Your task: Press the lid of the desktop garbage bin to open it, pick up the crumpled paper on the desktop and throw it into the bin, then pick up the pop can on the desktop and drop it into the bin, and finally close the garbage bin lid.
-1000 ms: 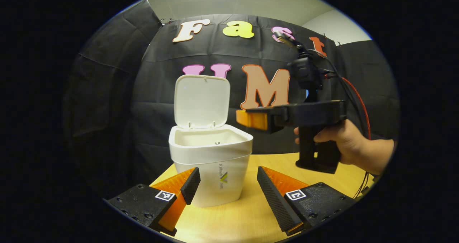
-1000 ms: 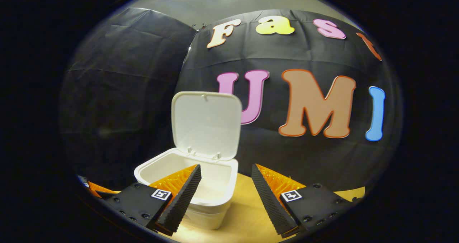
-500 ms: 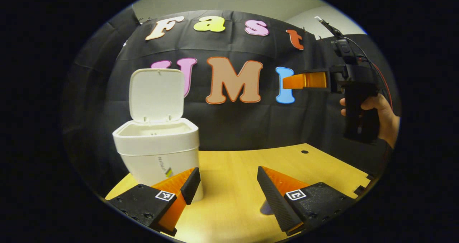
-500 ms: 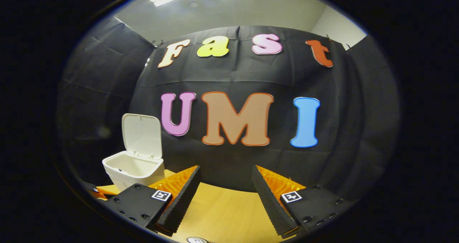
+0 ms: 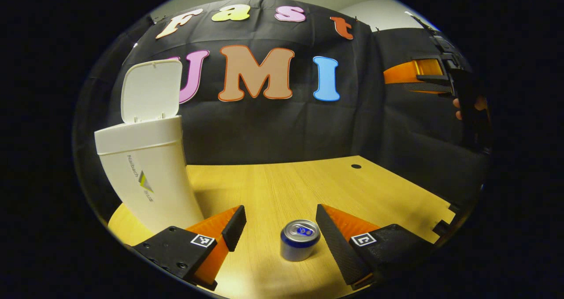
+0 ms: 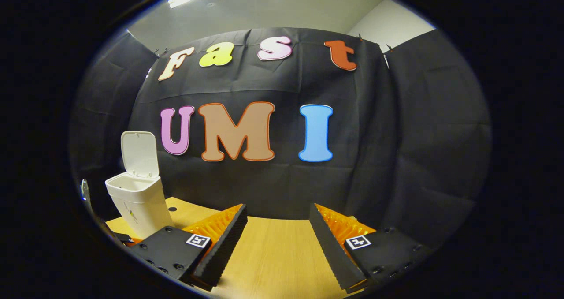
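On wooden table [image 5: 286, 184]: can [image 5: 299, 239] upright | bin [image 5: 147, 166] lid raised | both grippers' fingers wide

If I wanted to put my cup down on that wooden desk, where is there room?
The light wooden desk lies bare between the white plastic bin and its far right edge. It is crowded near the front, where the left claw flanks the upright silver pop can.

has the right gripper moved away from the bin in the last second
Yes. In the right gripper view the bin sat just ahead of the right gripper; now it stands small and far off to the left, so the gripper pulled back and rightward.
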Tool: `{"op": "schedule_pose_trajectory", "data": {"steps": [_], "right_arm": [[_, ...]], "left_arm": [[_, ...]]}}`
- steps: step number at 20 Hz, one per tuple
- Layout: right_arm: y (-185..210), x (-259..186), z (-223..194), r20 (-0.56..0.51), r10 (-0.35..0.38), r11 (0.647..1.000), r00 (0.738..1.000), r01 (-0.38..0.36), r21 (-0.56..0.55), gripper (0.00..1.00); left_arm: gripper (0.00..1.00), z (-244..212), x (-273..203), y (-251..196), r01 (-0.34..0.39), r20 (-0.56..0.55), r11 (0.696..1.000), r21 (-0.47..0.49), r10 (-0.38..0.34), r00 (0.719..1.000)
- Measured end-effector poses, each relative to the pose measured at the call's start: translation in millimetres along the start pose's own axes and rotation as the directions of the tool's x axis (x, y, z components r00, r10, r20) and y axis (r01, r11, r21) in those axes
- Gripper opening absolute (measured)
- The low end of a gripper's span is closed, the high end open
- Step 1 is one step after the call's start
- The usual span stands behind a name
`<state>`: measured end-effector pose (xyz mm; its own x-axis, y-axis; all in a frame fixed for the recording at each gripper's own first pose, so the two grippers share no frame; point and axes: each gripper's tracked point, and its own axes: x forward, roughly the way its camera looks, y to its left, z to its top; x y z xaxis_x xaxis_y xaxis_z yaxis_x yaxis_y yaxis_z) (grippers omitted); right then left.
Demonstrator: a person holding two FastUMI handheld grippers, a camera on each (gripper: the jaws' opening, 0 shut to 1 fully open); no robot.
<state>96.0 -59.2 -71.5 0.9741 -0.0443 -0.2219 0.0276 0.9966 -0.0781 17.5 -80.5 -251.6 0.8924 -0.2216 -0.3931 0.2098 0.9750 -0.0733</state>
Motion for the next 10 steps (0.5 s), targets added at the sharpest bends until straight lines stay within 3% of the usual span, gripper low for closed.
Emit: {"op": "schedule_pose_trajectory", "data": {"steps": [4,5,7,9,10], "right_arm": [[-30,-19,-40,-0.058,-0.036,0.999,0.998,0.035,-0.016,0.96],[-35,-22,-48,-0.072,-0.036,0.999,0.997,0.035,-0.012,1.00],[-44,-23,-65,-0.107,-0.038,0.999,0.993,0.039,0.001,0.96],[-51,-25,-85,-0.147,-0.041,0.999,0.988,0.042,0.002,1.00],[-56,-26,-93,-0.166,-0.046,0.999,0.985,0.045,-0.008,0.95]], "left_arm": [[0.96,-32,14,-15,-0.011,-0.043,1.000,-0.003,0.011,0.999],[0.96,-41,18,-17,-0.018,-0.053,1.000,0.001,0.018,0.998],[0.96,-56,28,-19,-0.033,-0.077,0.999,0.005,0.033,0.997],[0.96,-71,41,-18,-0.047,-0.099,0.999,0.009,0.047,0.994],[0.96,-77,48,-18,-0.050,-0.108,0.999,0.010,0.051,0.993]]}}
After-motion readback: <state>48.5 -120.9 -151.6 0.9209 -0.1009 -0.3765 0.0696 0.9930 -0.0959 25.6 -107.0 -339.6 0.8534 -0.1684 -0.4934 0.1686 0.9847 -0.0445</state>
